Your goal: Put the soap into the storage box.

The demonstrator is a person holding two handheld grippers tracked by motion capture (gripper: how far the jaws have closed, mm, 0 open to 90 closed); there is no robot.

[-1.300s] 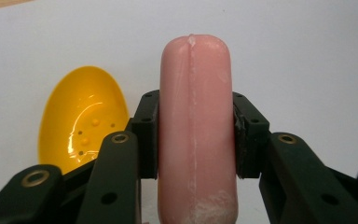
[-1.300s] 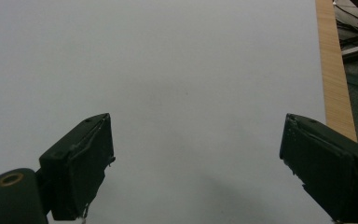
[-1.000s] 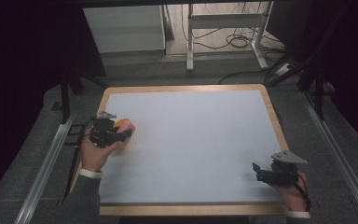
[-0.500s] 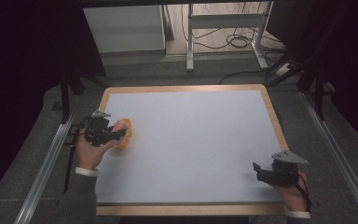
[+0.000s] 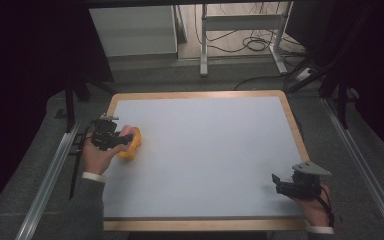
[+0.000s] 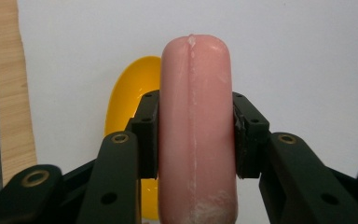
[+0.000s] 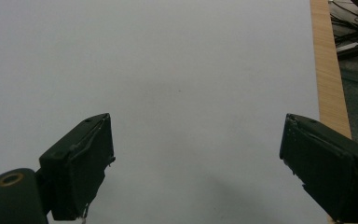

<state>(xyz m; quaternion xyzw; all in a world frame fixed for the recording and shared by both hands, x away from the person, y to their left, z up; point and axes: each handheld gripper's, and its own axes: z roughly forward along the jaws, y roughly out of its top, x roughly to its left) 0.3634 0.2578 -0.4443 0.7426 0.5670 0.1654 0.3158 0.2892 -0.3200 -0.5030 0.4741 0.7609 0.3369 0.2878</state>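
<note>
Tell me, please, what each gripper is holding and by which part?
The left gripper clamps a pink sausage across its middle, one pad on each long side, above a yellow dish. The right gripper holds nothing.

Pink sausage [image 6: 196, 135] between jaws, above yellow dish [image 6: 133, 100].

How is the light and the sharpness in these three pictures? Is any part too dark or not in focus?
High view: the white table is evenly lit, but the left and right surroundings are almost black. Left gripper view: the pink sausage is bright with a pale sheen along its middle, and sharp; the yellow dish behind it looks slightly soft. Right gripper view: flat light, with a faint shadow on the table near the bottom.
</note>
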